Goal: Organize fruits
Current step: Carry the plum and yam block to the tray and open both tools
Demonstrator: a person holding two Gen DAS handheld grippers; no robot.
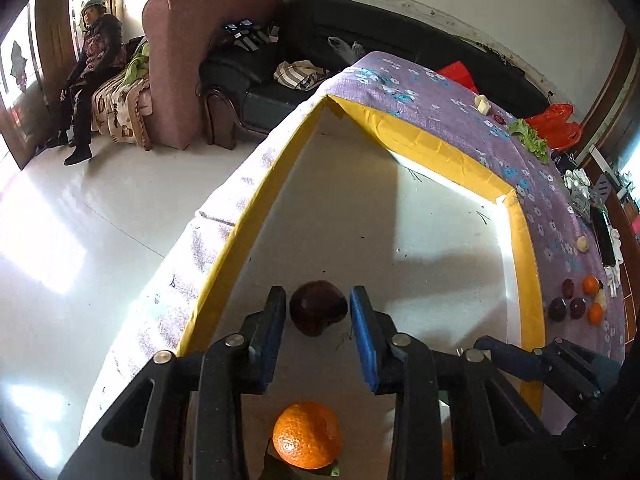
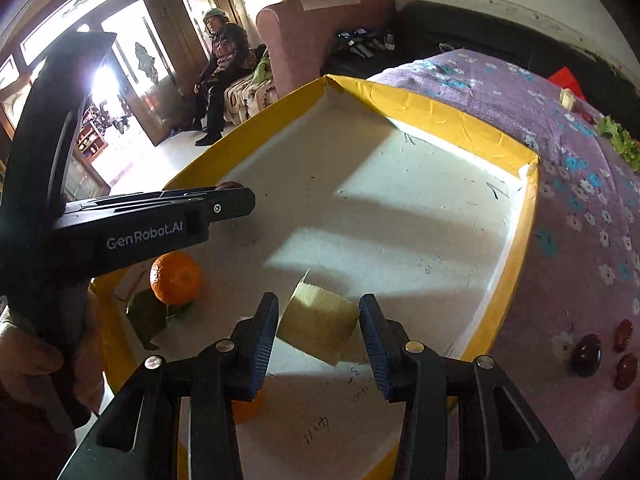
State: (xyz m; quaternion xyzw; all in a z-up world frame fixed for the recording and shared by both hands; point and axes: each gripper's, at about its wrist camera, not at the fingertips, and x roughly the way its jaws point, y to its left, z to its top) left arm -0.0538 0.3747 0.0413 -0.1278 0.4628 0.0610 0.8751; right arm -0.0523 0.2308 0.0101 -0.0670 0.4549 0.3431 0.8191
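The left gripper hangs over the white floor of a shallow tray with a yellow rim, which sits on a table under a purple flowered cloth. A dark purple fruit lies on the tray floor right between the two blue pads; a thin gap shows on each side, so the jaws stand released around it rather than clamped. An orange rests on the tray nearer the camera, below the gripper's frame, apart from the dark fruit.

The right gripper is over the same tray, toward its near edge. A pale yellow chunk of fruit sits between its pads, close to the left pad and clear of the right one; the jaws are spread and not pressing on it. In this view the orange with a green leaf lies by the tray's left edge, under the other gripper's arm.

More fruits, dark ones and small oranges, lie on the cloth beyond the tray's right edge, and lettuce lies near the table's far edge
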